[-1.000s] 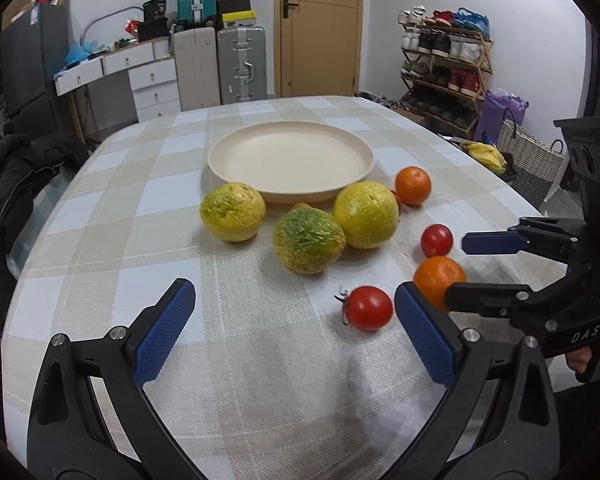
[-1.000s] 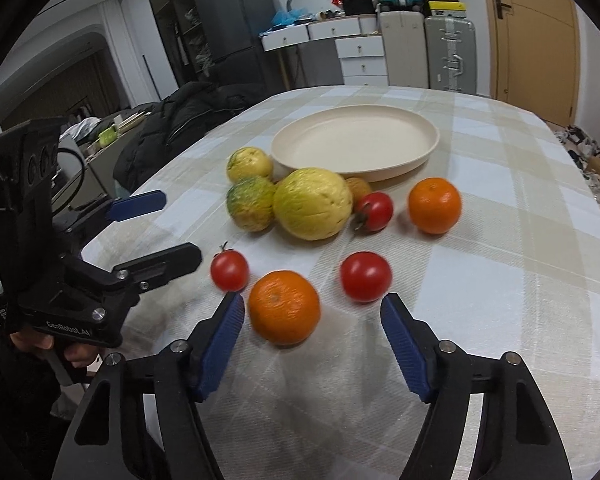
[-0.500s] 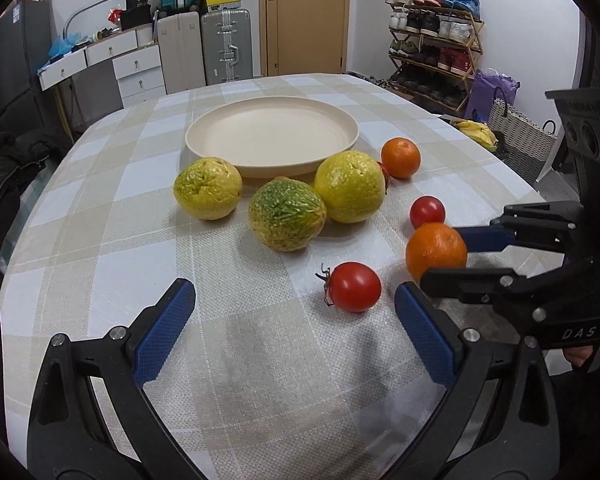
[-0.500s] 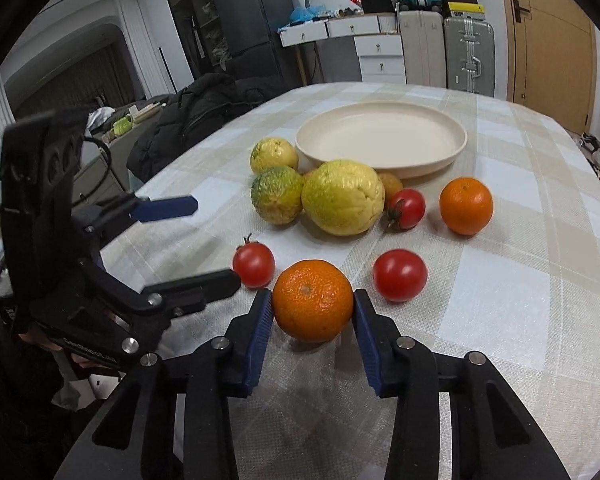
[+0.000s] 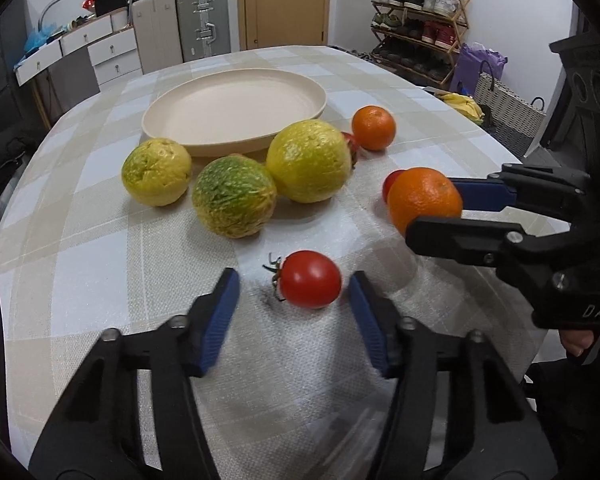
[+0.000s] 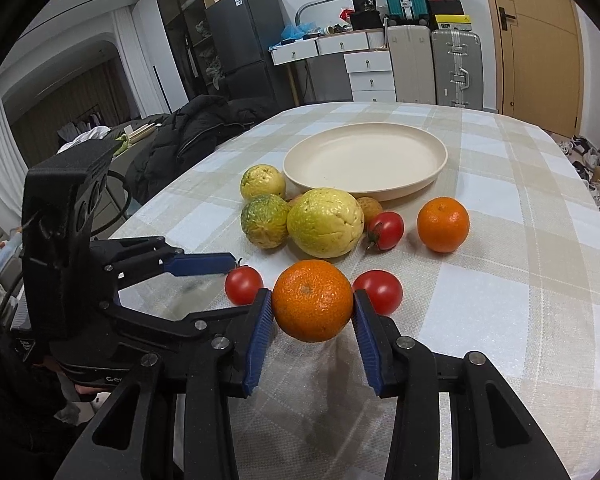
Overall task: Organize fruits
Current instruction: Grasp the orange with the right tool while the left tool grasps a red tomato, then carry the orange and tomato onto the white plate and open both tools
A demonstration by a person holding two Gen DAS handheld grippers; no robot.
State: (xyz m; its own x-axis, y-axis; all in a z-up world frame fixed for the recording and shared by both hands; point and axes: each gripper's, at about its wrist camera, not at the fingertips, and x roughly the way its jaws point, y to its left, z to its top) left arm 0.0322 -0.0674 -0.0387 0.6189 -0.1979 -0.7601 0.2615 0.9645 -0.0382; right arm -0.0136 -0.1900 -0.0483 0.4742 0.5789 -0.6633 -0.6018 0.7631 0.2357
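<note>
My left gripper (image 5: 293, 280) straddles a red tomato with a green stem (image 5: 310, 278) on the checked cloth. Its jaws are closing, and a gap still shows between each blue pad and the tomato. My right gripper (image 6: 312, 298) is shut on an orange (image 6: 312, 300), seen from the side in the left wrist view as the orange (image 5: 424, 200) between its fingers. An empty cream plate (image 5: 236, 108) lies beyond. In front of the plate sit three yellow-green fruits, the nearest a green mottled one (image 5: 234, 196). A second orange (image 5: 374, 127) and two more tomatoes (image 6: 384, 230) (image 6: 380, 290) lie close by.
The round table's edge (image 5: 500, 148) curves off on the right, with a shoe rack (image 5: 416, 20) and a woven basket (image 5: 508, 108) past it. Suitcases (image 5: 204, 20) and white drawers (image 5: 100, 52) stand along the back wall. A dark coat (image 6: 188, 136) lies beside the table's left side.
My left gripper moved forward and down to the stemmed tomato, and its jaws narrowed around it. My right gripper closed on the orange, which now sits a little higher.
</note>
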